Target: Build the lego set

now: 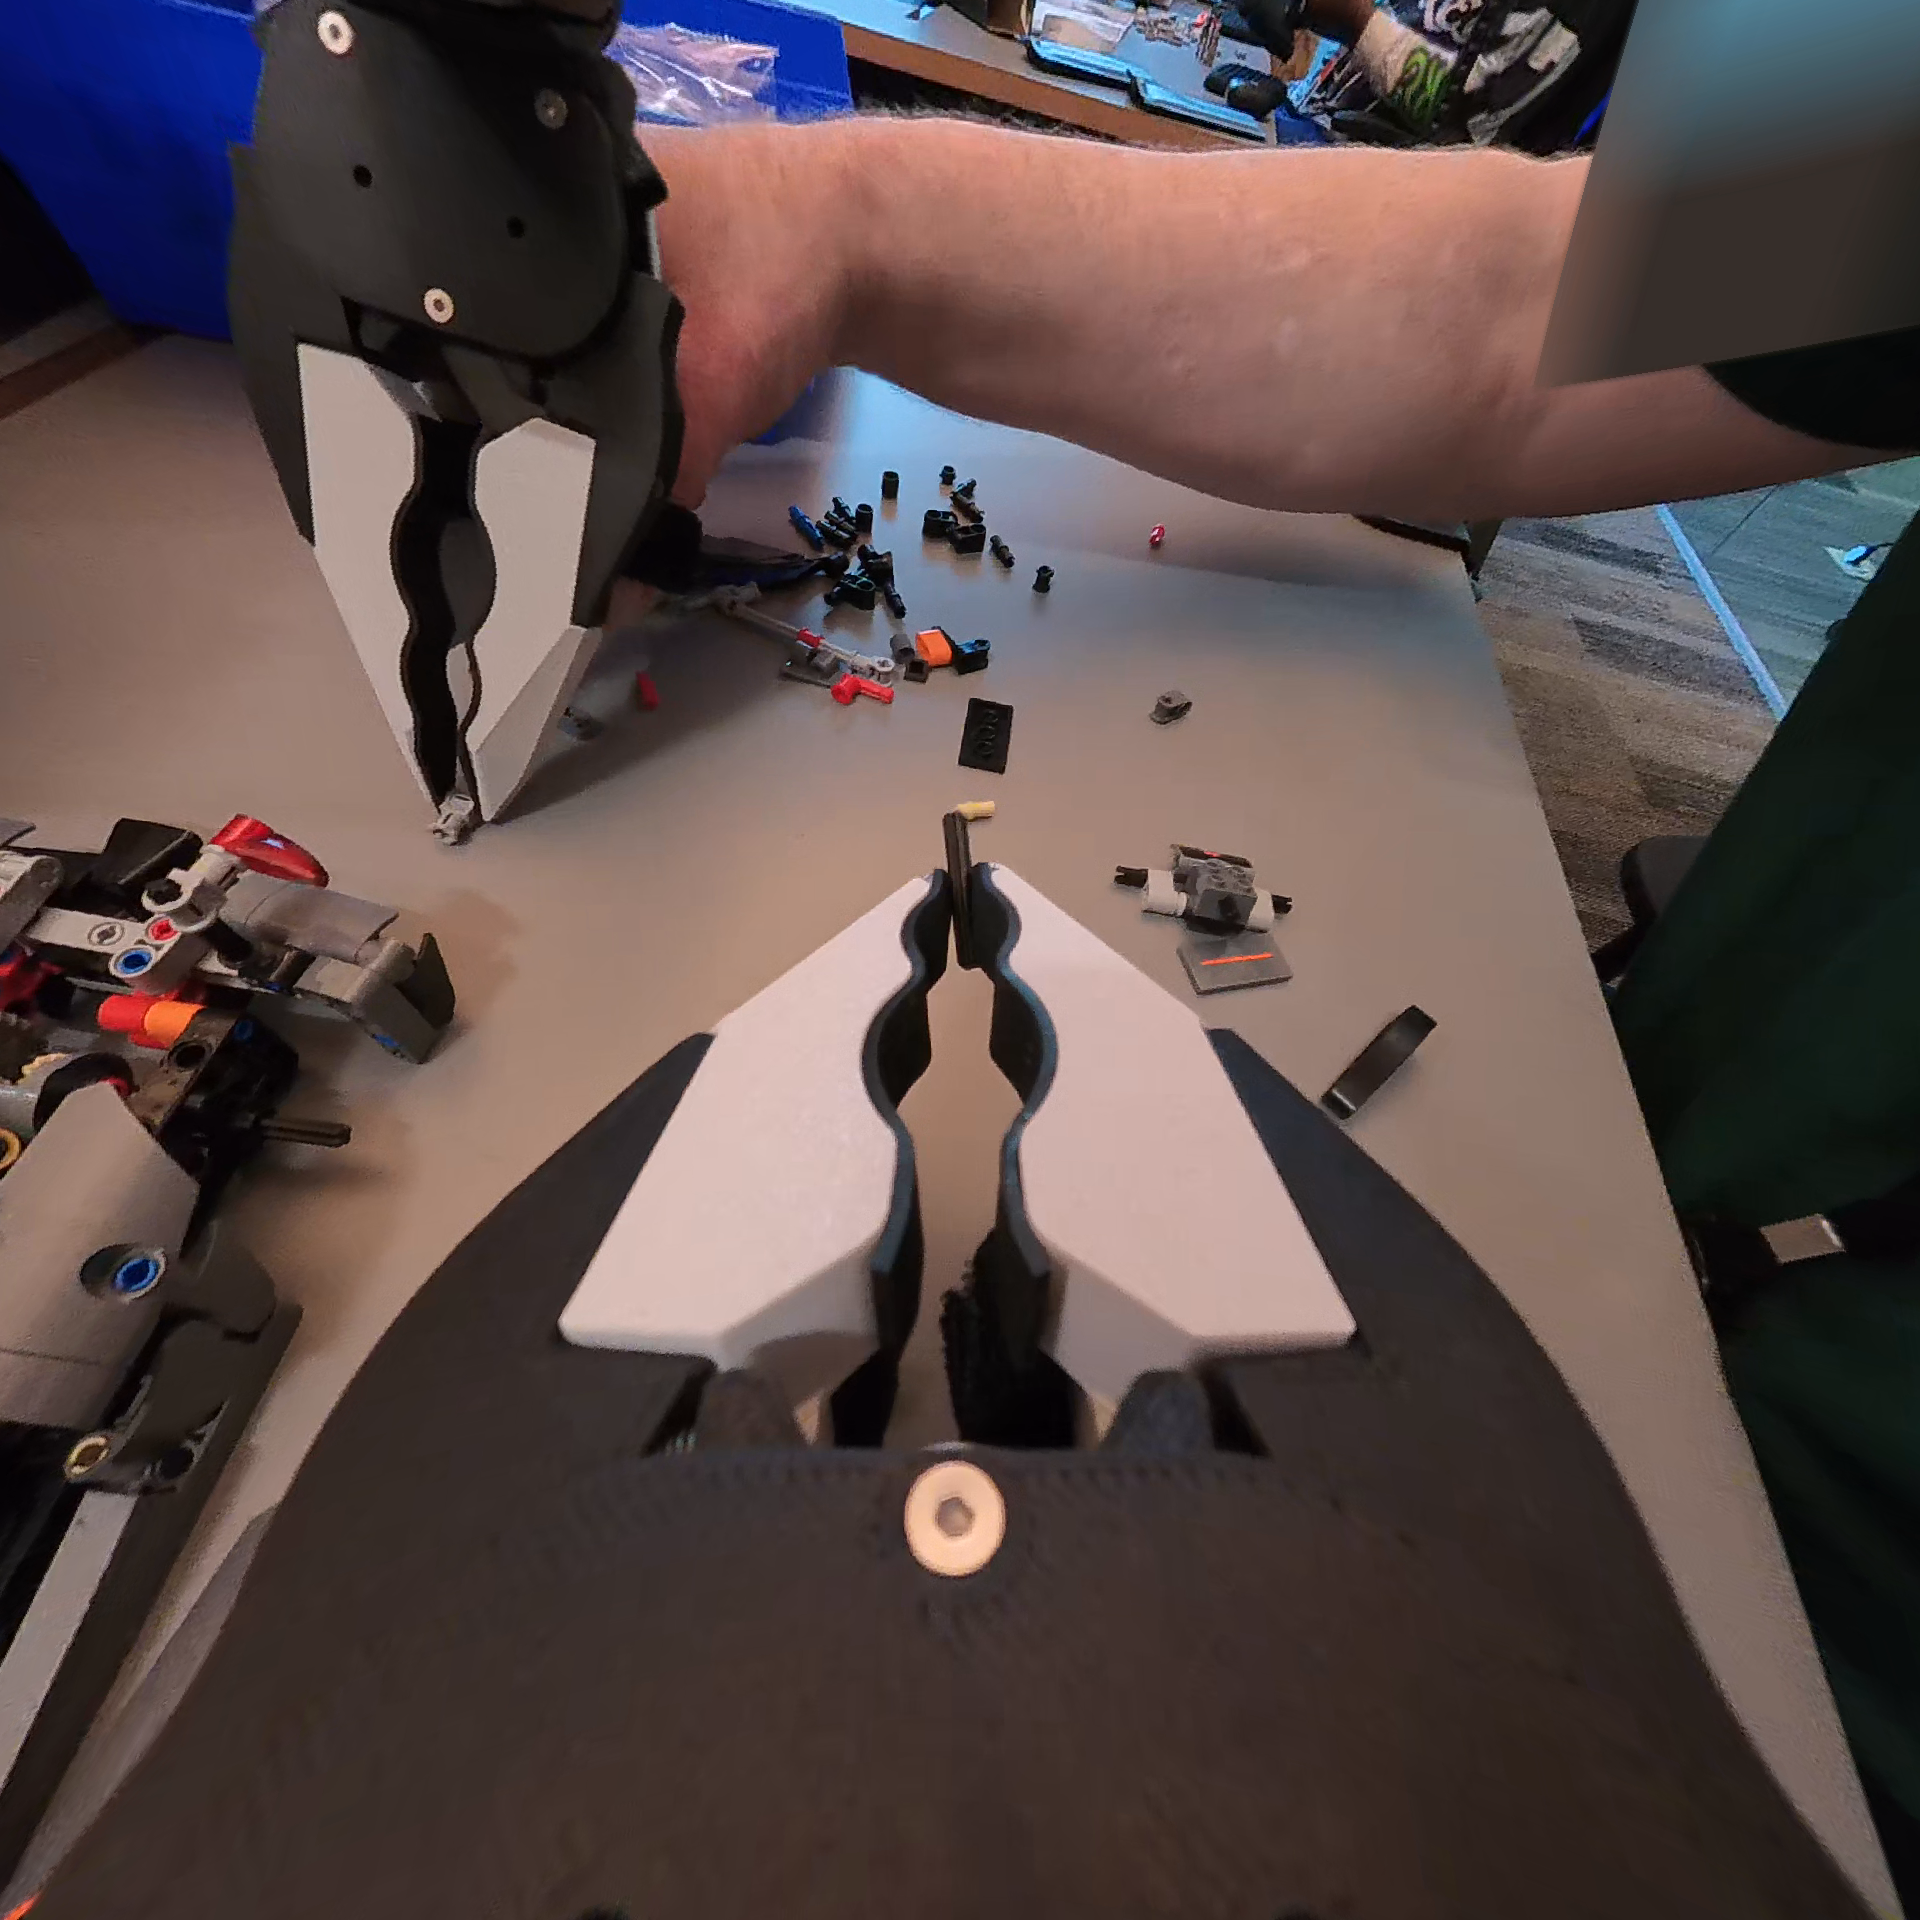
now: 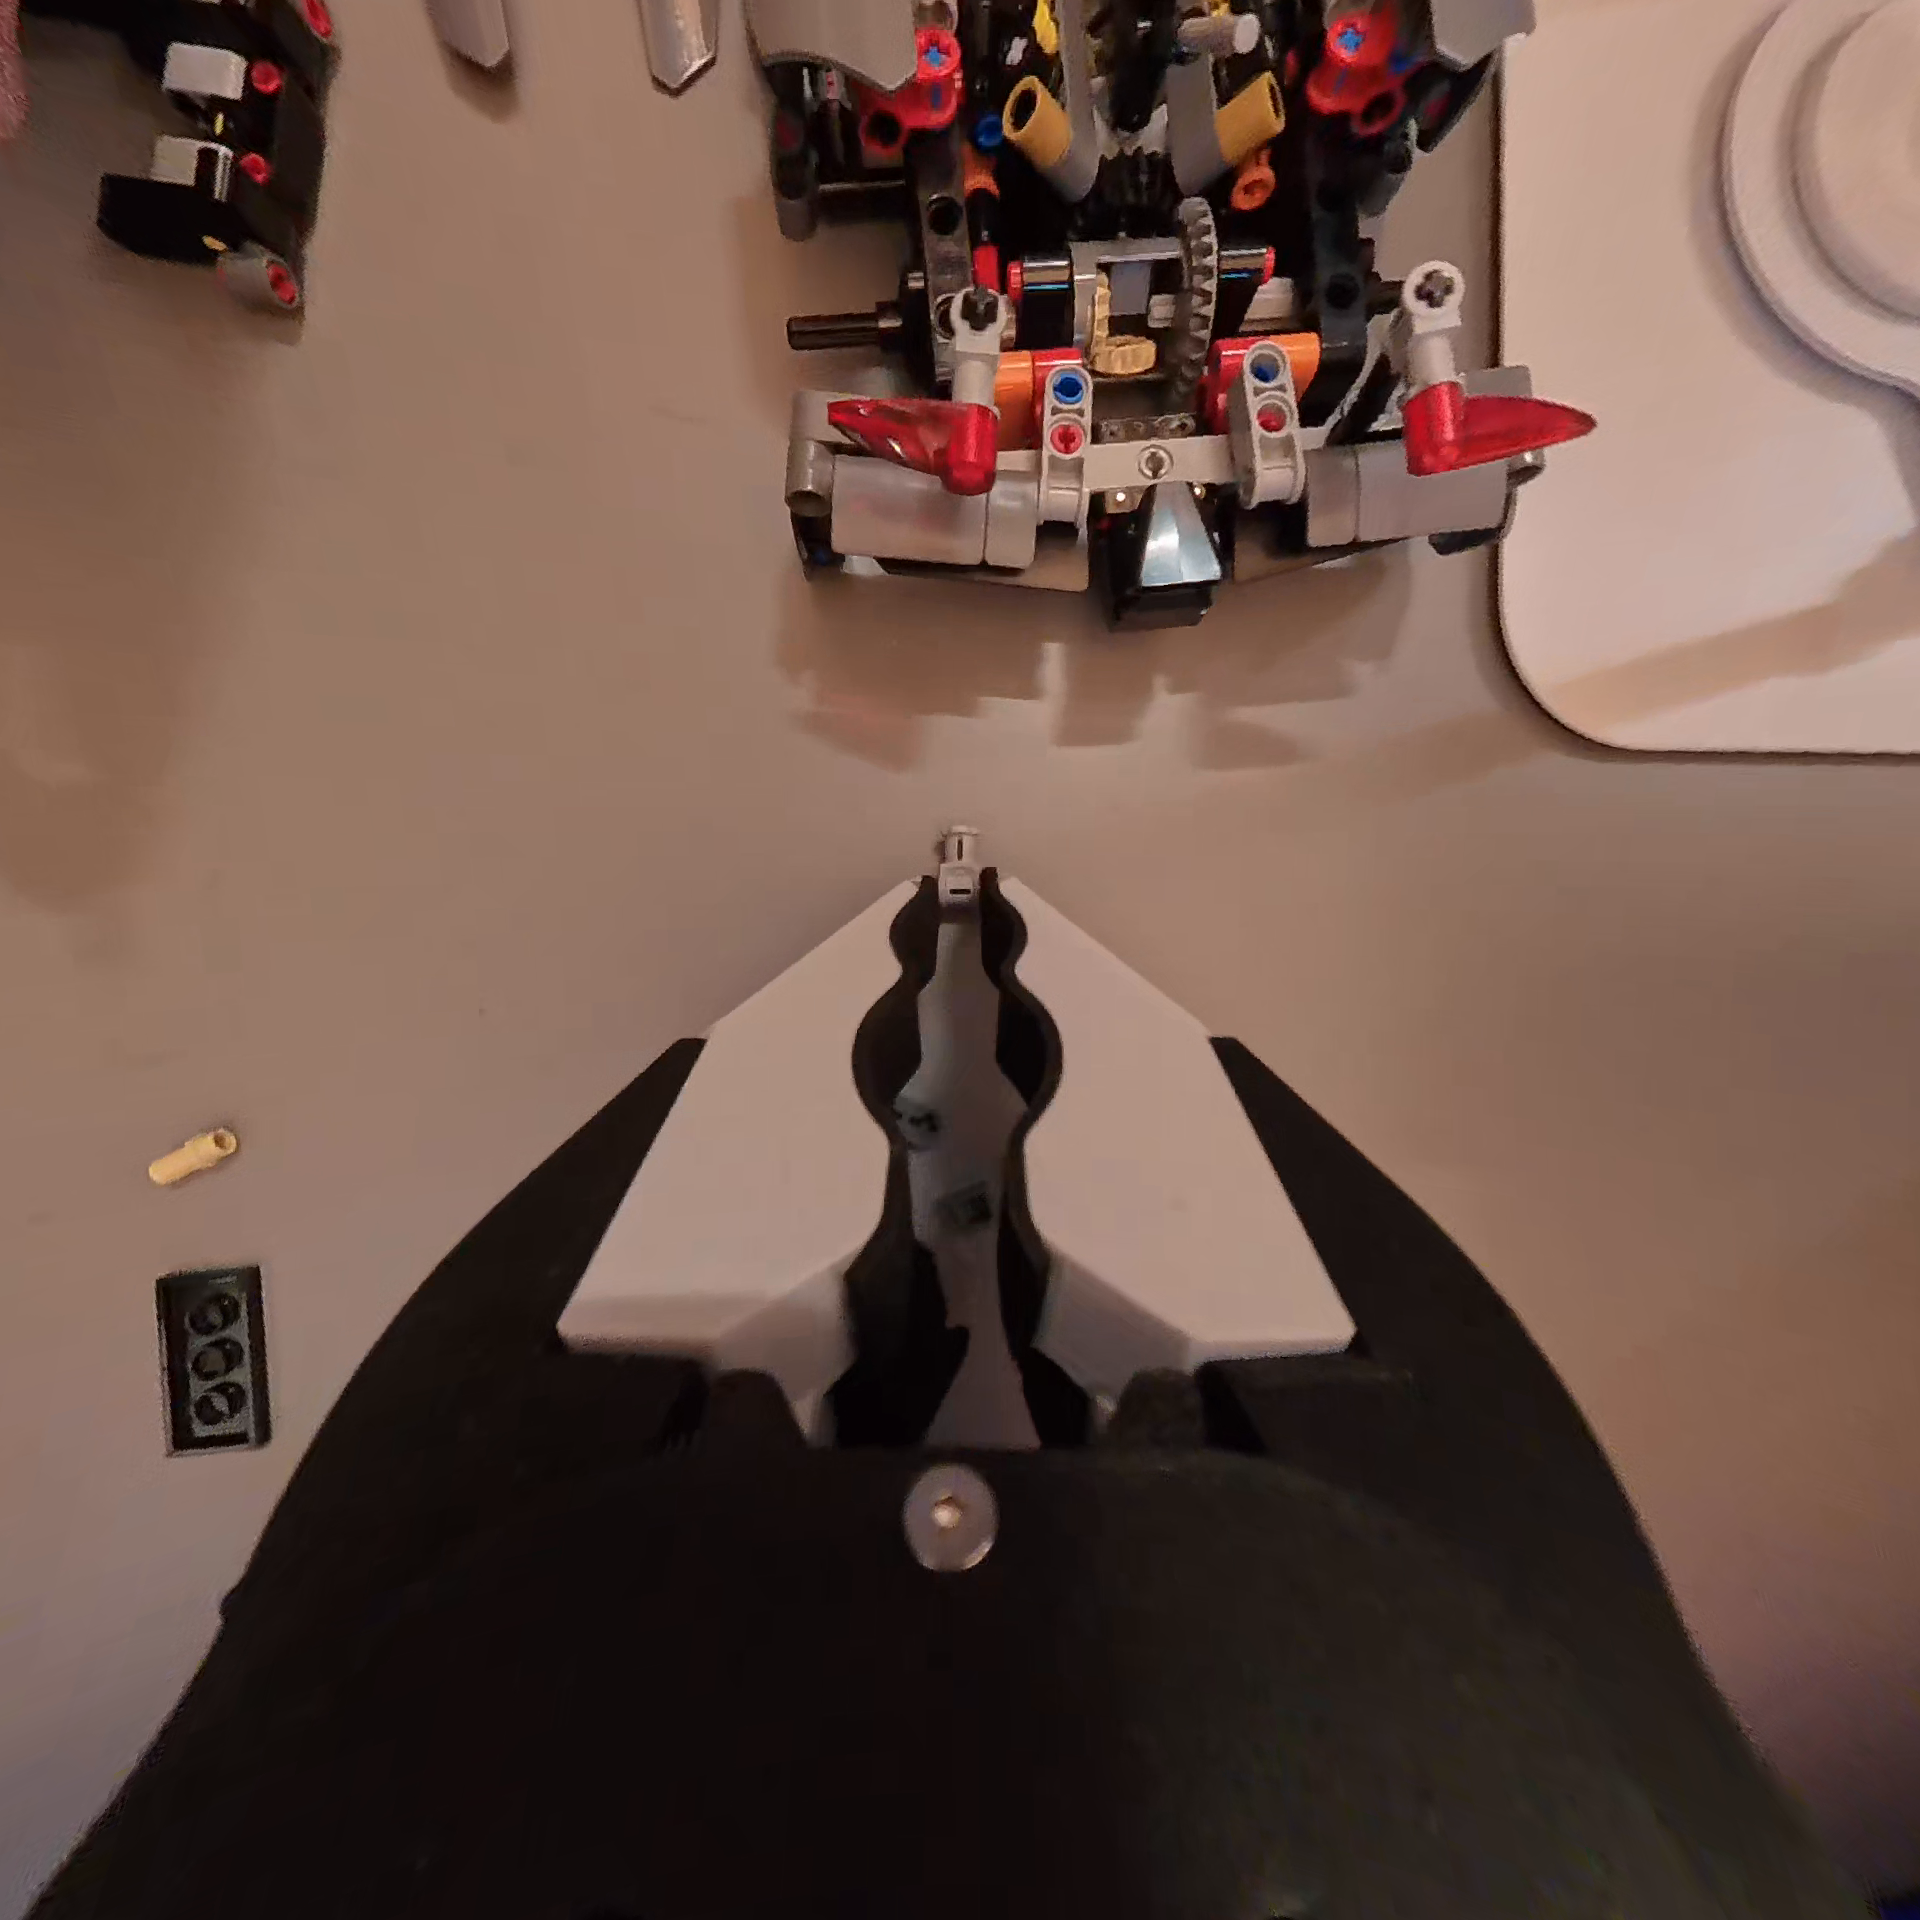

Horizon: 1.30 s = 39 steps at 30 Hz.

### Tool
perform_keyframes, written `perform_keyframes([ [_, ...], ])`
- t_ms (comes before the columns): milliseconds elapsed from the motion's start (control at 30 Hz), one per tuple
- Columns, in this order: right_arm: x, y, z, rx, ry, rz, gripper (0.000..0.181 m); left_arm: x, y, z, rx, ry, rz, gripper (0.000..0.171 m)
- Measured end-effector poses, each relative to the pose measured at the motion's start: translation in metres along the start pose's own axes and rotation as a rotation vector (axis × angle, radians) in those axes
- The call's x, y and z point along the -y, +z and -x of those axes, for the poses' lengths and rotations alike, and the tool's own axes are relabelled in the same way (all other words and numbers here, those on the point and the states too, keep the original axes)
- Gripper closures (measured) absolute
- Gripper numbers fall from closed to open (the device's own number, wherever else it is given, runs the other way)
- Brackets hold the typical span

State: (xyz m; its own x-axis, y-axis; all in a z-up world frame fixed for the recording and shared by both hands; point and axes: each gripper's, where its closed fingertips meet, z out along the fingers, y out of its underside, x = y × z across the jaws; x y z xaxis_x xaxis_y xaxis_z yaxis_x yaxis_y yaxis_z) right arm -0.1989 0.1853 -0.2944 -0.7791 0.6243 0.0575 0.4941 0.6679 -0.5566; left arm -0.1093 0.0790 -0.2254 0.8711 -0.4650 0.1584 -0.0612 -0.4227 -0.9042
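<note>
grey pin (image 2: 958, 865) pinched at right gripper (image 2: 958, 883) tip – car model (image 2: 1143, 416) ahead

At lower centre of the frame our left gripper (image 1: 964, 883) pinches a thin black piece (image 1: 958, 883) between its tips, over the grey table (image 1: 727, 831); at upper left our right gripper (image 1: 457, 805) points down, its tips closed on a small grey pin (image 1: 451, 826) that touches the table; the half-built model (image 1: 156, 1039) lies at the left edge; loose parts (image 1: 894, 582) are scattered at upper centre; a tan pin (image 1: 980, 807) lies just beyond the black piece.
</note>
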Motion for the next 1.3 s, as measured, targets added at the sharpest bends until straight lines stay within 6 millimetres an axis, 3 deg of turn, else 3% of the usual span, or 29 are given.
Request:
perform_keyframes([
  [100, 0.015, -0.011, 0.022, -0.008, -0.011, -0.072, 0.176, -0.001, -0.001, 0.003, 0.031, 0.024, 0.005, 0.170],
  [267, 0.041, -0.037, 0.100, -0.003, -0.056, -0.202, 0.176, -0.007, 0.001, 0.004, 0.089, 0.113, 0.061, 0.170],
  [367, 0.042, -0.044, 0.127, -0.038, -0.061, -0.226, 0.176, -0.010, 0.005, 0.000, 0.105, 0.173, 0.085, 0.170],
  [567, 0.041, -0.052, 0.139, -0.079, -0.063, -0.254, 0.176, -0.005, 0.011, -0.009, 0.114, 0.252, 0.081, 0.170],
  [867, 0.042, -0.055, 0.139, -0.099, -0.082, -0.279, 0.176, -0.004, 0.013, -0.009, 0.118, 0.278, 0.093, 0.170],
  [1300, 0.031, -0.045, 0.147, 0.109, -0.069, -0.102, 0.176, -0.014, 0.018, -0.012, 0.245, 0.553, 0.241, 0.170],
])
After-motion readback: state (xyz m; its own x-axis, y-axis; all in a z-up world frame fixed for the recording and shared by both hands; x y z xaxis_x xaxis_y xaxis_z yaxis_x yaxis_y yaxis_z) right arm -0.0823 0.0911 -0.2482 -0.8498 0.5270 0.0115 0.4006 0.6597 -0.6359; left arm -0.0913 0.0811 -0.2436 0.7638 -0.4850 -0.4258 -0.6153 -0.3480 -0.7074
